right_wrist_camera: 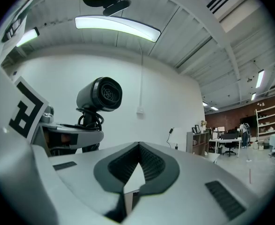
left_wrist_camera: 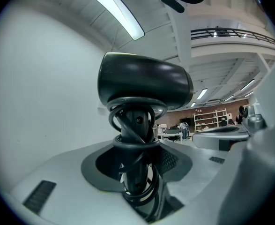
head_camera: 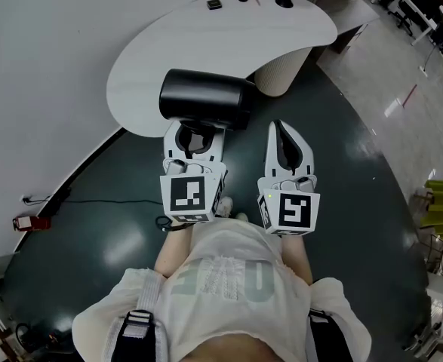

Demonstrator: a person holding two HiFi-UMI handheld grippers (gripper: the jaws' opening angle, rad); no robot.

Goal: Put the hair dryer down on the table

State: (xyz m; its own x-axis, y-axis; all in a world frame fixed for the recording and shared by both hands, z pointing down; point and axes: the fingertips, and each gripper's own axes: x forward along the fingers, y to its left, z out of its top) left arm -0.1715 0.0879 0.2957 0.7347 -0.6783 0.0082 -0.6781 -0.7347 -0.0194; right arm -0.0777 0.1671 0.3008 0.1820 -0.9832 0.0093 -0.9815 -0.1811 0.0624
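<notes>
Left gripper view: the left gripper has its fingers spread wide yet clamped on the handle of the black plastic hair dryer, with the black cord looped round that handle. The barrel stands upright above them. The right gripper is closed on nothing, its fingers meeting. From the head view the dryer hangs at the near edge of the white curved surface, probably not resting on it. Lowering it and letting go remain.
</notes>
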